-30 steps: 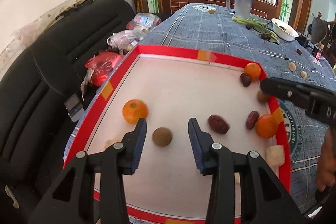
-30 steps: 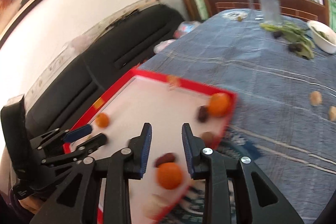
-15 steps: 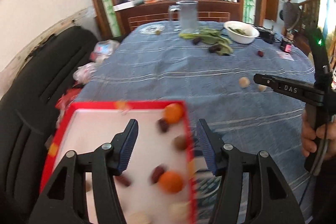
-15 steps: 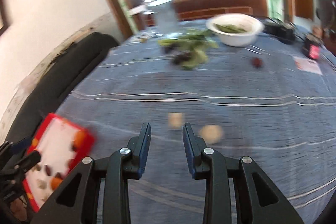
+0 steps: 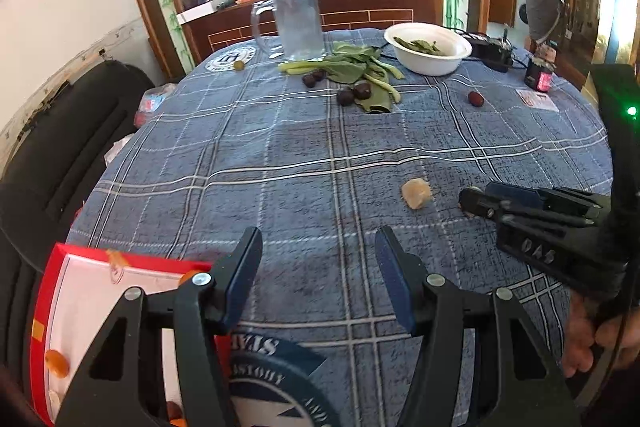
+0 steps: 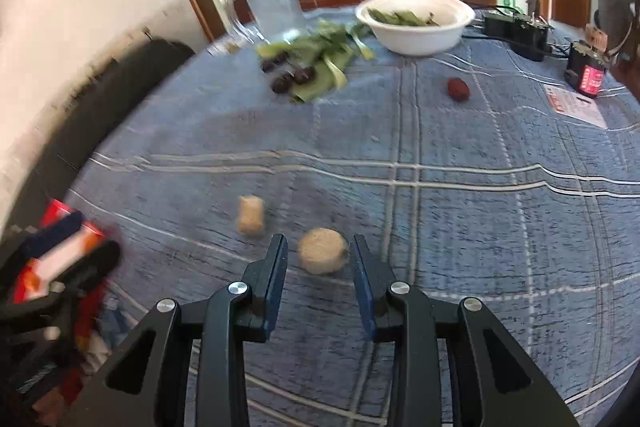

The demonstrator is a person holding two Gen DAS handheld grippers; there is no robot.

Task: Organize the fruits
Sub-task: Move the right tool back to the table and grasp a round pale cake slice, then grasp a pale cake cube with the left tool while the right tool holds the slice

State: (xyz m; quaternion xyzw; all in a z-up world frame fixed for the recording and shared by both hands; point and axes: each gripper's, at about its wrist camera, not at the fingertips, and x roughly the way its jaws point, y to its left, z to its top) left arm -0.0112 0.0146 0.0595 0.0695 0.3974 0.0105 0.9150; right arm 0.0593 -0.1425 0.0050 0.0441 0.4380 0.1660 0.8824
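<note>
My left tool (image 5: 318, 273) hangs over the bench (image 5: 320, 155), which is covered in a blue plaid cloth. Its jaws stand wide apart with only cloth between them; they widened within the last second and then held. At that view's lower left sits the red-rimmed tray (image 5: 44, 291), its white floor holding an orange fruit (image 5: 56, 363) near the left rim; the tool's body hides most of the rest.

My right tool (image 6: 318, 261) points down at a round, pale beige piece of fruit (image 6: 322, 255) lying on the cloth. The piece sits between the two blue pads without touching either, and the jaws have just been opening slightly. Just to its left lies a second pale piece (image 6: 251, 215), blocky in shape.

Far across the bench a single red fruit (image 6: 458, 89) rests alone. Beyond it stand a white bowl (image 6: 416, 21) of green pods, loose leafy greens (image 6: 320, 63) with several dark fruits (image 6: 288, 77) on them, and a clear glass mug (image 5: 298, 23).

A hand (image 5: 596, 335) grips the right tool's handle at the left view's right edge.
</note>
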